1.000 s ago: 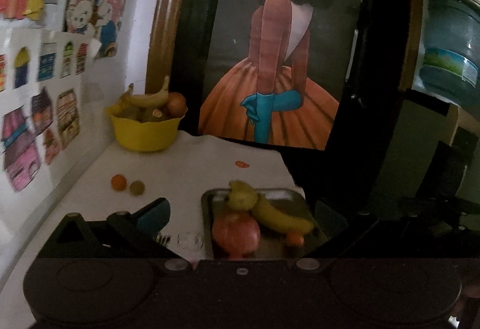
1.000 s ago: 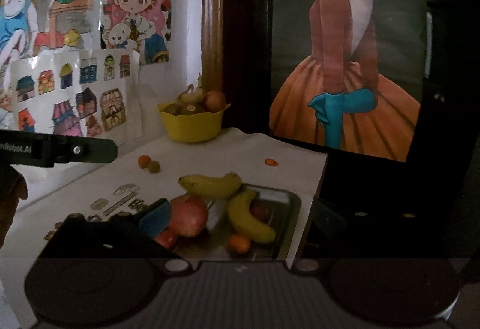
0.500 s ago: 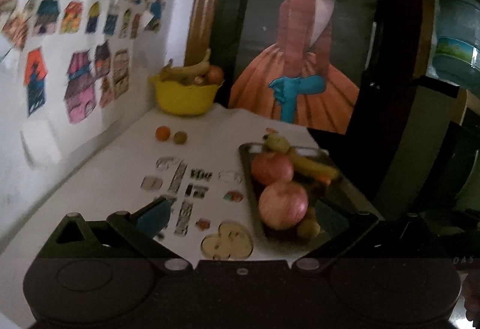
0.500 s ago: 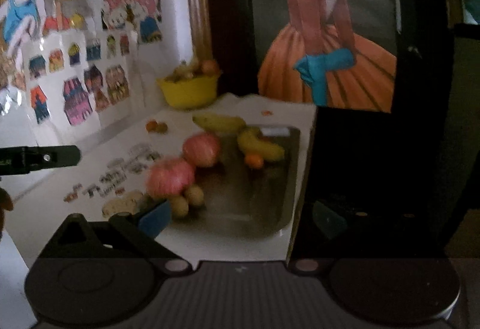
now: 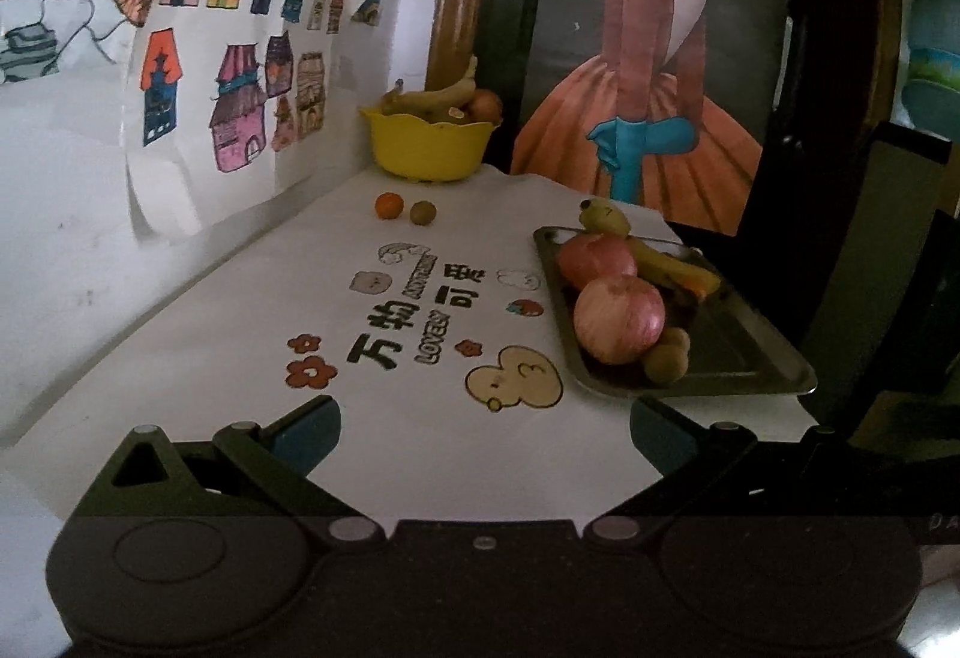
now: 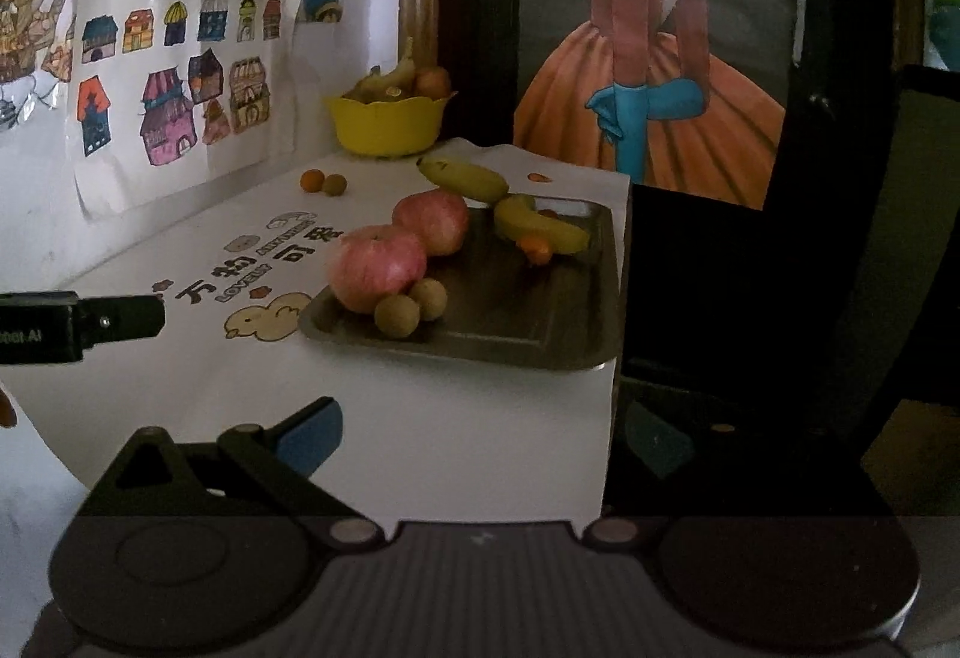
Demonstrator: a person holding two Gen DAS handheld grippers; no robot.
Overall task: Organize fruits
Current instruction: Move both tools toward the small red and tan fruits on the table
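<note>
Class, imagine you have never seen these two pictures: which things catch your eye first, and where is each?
Two pink apples at the near left of the metal tray, bananas behind them. A yellow bowl of fruit sits in the far corner by the wall. Both open grippers, left and right, hold nothing.

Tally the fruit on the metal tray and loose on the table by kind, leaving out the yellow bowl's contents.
Apples: 2, on the tray
Bananas: 2
Small brown round fruits: 3, one loose
Small orange fruits: 2, one loose
Total: 9
</note>
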